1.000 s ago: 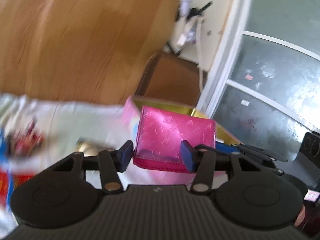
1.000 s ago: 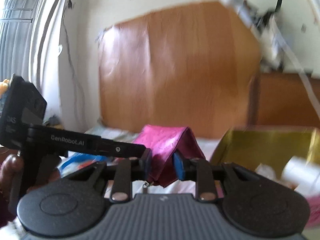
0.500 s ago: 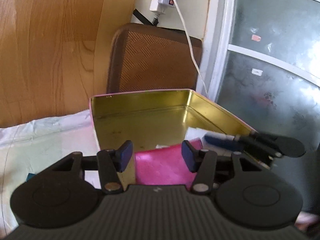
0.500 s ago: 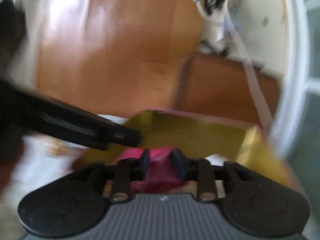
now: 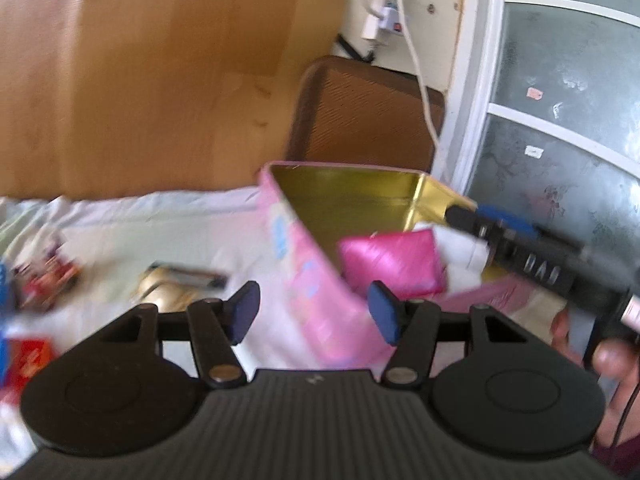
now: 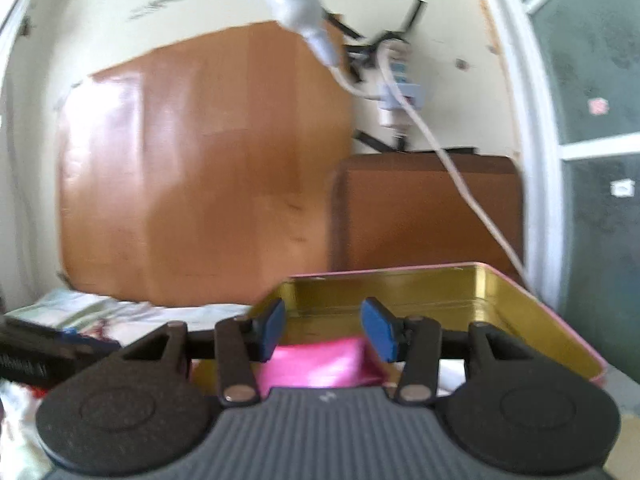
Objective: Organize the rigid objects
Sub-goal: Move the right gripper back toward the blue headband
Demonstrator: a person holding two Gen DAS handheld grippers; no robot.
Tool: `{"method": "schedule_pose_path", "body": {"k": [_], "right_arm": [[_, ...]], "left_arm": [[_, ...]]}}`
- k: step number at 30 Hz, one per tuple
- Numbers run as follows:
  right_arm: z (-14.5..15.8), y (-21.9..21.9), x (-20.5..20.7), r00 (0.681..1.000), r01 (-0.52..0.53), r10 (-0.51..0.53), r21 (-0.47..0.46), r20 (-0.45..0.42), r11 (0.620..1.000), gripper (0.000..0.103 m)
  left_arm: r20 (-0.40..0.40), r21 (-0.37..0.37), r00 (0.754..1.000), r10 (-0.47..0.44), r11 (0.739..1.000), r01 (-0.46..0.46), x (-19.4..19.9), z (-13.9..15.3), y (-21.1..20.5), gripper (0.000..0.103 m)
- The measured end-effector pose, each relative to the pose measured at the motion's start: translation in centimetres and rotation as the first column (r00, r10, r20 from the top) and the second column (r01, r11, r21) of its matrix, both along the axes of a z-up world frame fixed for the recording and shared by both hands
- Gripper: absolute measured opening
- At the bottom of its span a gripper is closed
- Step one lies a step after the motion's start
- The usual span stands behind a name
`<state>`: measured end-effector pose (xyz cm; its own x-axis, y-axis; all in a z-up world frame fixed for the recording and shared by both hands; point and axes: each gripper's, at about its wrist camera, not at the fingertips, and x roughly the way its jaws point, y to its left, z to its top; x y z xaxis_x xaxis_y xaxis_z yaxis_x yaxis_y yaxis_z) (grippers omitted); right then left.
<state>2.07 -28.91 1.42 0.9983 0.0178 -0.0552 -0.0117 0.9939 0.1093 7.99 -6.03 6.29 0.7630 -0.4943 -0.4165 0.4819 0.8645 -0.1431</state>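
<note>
Pink wallet (image 6: 320, 366): near edge hidden behind the right gripper's body, below its fingers (image 6: 378, 334). Small items (image 5: 48, 280) left of the left fingers (image 5: 244, 316): blurred, unidentifiable.

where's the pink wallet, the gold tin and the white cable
pink wallet (image 5: 390, 266), left wrist view, middle of its shiny face
gold tin (image 6: 400, 290), right wrist view, inner back wall
white cable (image 6: 460, 176), right wrist view, mid length, in front of the brown panel
</note>
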Motion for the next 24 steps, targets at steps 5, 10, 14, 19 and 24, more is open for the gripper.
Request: {"method": "schedule_pose_path", "body": {"k": [5, 10, 14, 19, 24], "right_arm": [[0.6, 4.4, 0.0, 0.984, -0.179, 0.179, -0.028, -0.028, 0.983, 0.046], [0.3, 9.2, 1.8, 0.902, -0.406, 0.405, 0.027, -0.149, 0.914, 0.046], [1.0, 14.0, 3.8, 0.828, -0.524, 0.52, 0.039, -0.21, 0.851, 0.045], [2.0, 19.6, 7.8, 0.762, -0.59, 0.587, 0.082, -0.274, 0.803, 0.038], [0.5, 23.8, 11.1, 0.703, -0.593, 0.604, 0.16, -0.376, 0.789, 0.036]], "left_arm": [[-0.014, -0.007, 0.996, 0.091, 0.996, -0.091, -2.6, -1.3, 5.9, 0.062], [-0.037, -0.079, 0.97, 0.24, 0.967, -0.242, -4.6, -1.9, 12.8, 0.062], [-0.047, -0.182, 0.926, 0.376, 0.908, -0.378, -6.1, -1.4, 18.4, 0.062], [-0.146, -0.143, 0.801, 0.58, 0.789, -0.597, -3.9, -1.8, 22.8, 0.061], [-0.268, -0.1, 0.75, 0.605, 0.757, -0.646, -0.8, -4.2, 24.6, 0.061]]}}
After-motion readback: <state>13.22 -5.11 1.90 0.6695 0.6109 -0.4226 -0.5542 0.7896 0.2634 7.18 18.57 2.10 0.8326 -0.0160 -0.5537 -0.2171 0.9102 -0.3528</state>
